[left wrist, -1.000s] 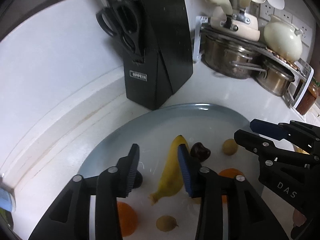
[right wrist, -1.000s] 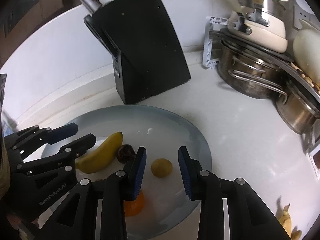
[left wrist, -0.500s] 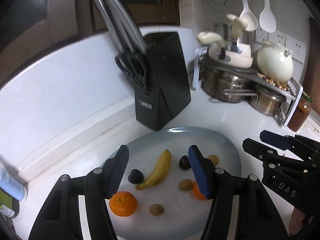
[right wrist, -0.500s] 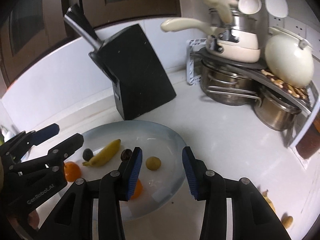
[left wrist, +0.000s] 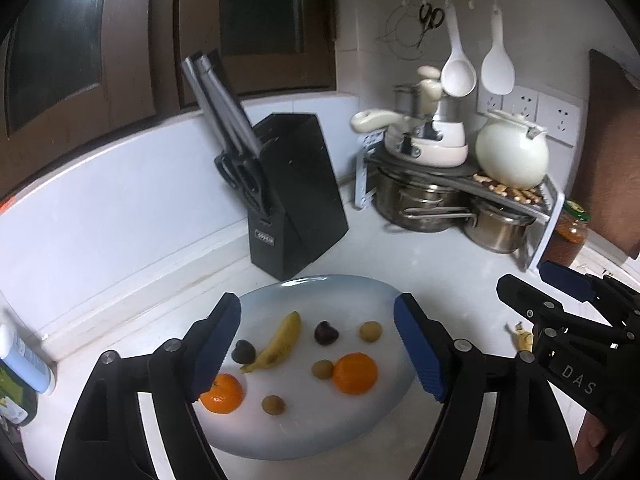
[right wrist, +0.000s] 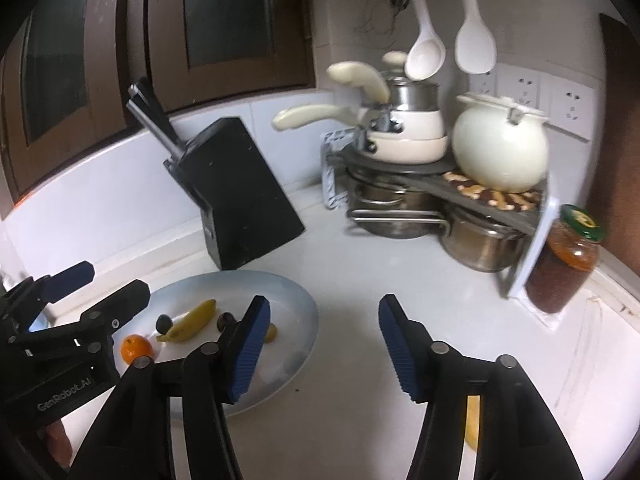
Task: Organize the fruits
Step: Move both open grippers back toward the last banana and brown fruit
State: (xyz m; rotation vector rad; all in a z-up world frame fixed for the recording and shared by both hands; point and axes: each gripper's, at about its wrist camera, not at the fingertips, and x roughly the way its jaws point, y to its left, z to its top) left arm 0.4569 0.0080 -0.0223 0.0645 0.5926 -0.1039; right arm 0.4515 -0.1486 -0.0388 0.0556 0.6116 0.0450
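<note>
- Hovering above the counter (right wrist: pixel 360 280), the left gripper (left wrist: pixel 318 344) has its jaws opening; nothing sits between the blue pads, which frame the plate below without touching it.
- The right gripper (right wrist: pixel 324 344) likewise has its jaws opening over bare counter just right of the plate, and carries nothing.
- The plate (left wrist: pixel 360 292), pale blue and oval, lies on the counter in front of both grippers and holds the fruit in a loose spread: a banana (left wrist: pixel 280 340) near the middle, an orange (left wrist: pixel 355 373) to its right, a second orange (left wrist: pixel 222 394) at the left front, two dark fruits (left wrist: pixel 326 332), and three small tan fruits (left wrist: pixel 370 331).
- Judgement on progress: most of the fruit is already on the plate, so the task looks well advanced.
- Still outstanding: a small banana (left wrist: pixel 523 338) lies on the counter well right of the plate, and a yellow piece (right wrist: pixel 472 420) shows beside the right gripper's finger, also off the plate.
- Behind the plate stands a black knife block (left wrist: pixel 296 196), then a rack of pots (left wrist: pixel 460 208) with a cream kettle (left wrist: pixel 512 152) on top and a jar (right wrist: pixel 564 260) at its end.
- Limits of view: the yellow piece is largely hidden by the gripper finger and cannot be identified. In the right wrist view the front of the plate is covered by the gripper. The small fruits are too small to name. The counter nearest the person is out of view.
</note>
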